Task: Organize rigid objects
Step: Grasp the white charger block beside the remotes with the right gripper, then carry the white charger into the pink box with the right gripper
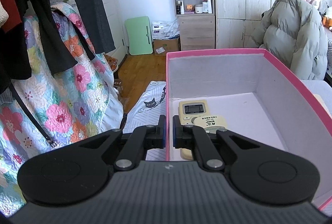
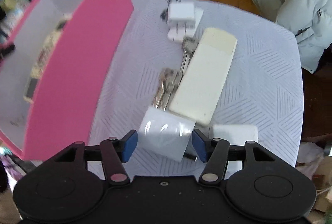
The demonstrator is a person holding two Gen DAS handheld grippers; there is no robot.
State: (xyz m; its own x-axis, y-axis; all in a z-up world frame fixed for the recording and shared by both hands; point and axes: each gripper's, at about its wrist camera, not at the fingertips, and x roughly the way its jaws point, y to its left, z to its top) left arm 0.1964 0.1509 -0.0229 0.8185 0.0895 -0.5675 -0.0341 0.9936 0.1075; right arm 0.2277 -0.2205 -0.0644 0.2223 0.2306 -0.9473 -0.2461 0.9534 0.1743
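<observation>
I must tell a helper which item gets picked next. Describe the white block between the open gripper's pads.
Start at the pink box; right of it lies a long cream remote. At its near end sits the white block: glossy, squarish, and alone between the right gripper pads.

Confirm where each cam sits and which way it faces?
Left wrist: on the left gripper, jaws shut on the pink box wall; faces slightly down into the box, at the remote and the room beyond.
Right wrist: on the right gripper, facing steeply down at the table; open jaws straddle a white block.
Shared: pink box, remote inside.
</observation>
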